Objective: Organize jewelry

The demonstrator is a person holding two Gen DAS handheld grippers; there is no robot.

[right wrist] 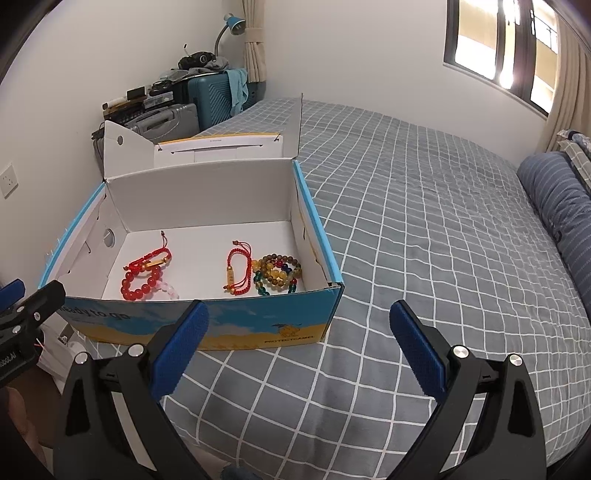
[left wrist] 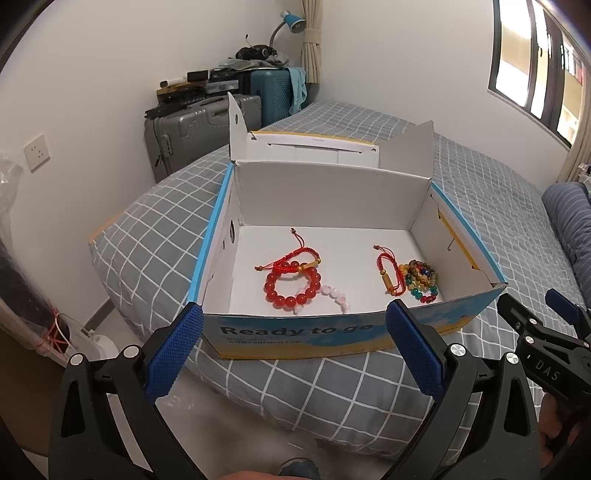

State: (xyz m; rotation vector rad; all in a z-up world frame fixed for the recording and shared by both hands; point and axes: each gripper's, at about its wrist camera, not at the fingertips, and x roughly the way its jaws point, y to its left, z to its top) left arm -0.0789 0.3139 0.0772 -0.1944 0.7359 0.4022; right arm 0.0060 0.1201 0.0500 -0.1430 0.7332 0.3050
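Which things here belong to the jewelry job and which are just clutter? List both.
For the job: shoe box; red bead bracelet; pink bead bracelet; two red cord bracelets; multicolour bead bracelets; left claw and right claw, both open.

Lying about: suitcases; desk lamp; rolled blanket.

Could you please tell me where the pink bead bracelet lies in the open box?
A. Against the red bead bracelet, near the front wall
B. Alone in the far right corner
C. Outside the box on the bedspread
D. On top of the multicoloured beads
A: the pink bead bracelet touches the red bead bracelet, close behind the front wall of the box.
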